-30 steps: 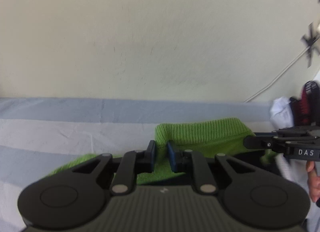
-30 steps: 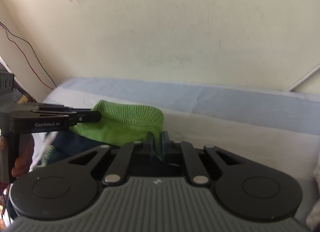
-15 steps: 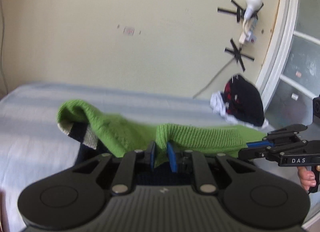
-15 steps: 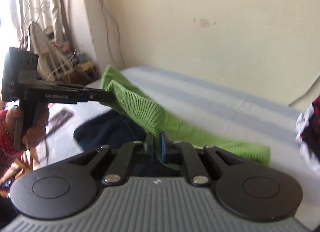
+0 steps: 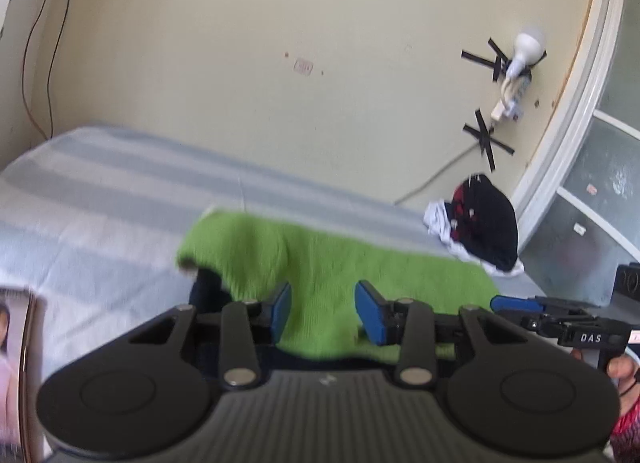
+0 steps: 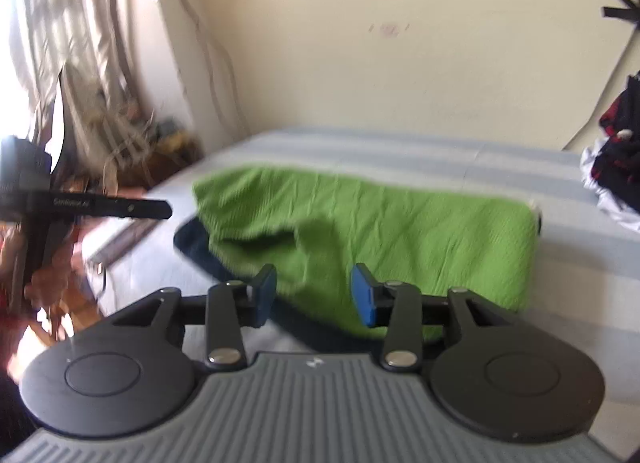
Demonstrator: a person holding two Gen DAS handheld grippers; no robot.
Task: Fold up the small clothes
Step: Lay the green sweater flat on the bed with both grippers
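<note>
A green knitted garment with a dark navy part lies folded over on the striped bed. My left gripper hovers at its near edge, jaws opening, blue pads apart; the green knit shows between them, and no pad presses on it. My right gripper stands the same way, jaws opening over the garment's near edge, nothing pinched. In the left wrist view the right gripper reaches in from the right; in the right wrist view the left gripper reaches in from the left.
A pile of dark, red and white clothes lies at the bed's far right by a window frame. A taped bulb hangs on the wall. Curtains and clutter stand left of the bed. A picture's edge shows at lower left.
Both grippers carried the green edge over and toward me, folding the garment, then opened and let it drop; it now lies flat on the bed.
</note>
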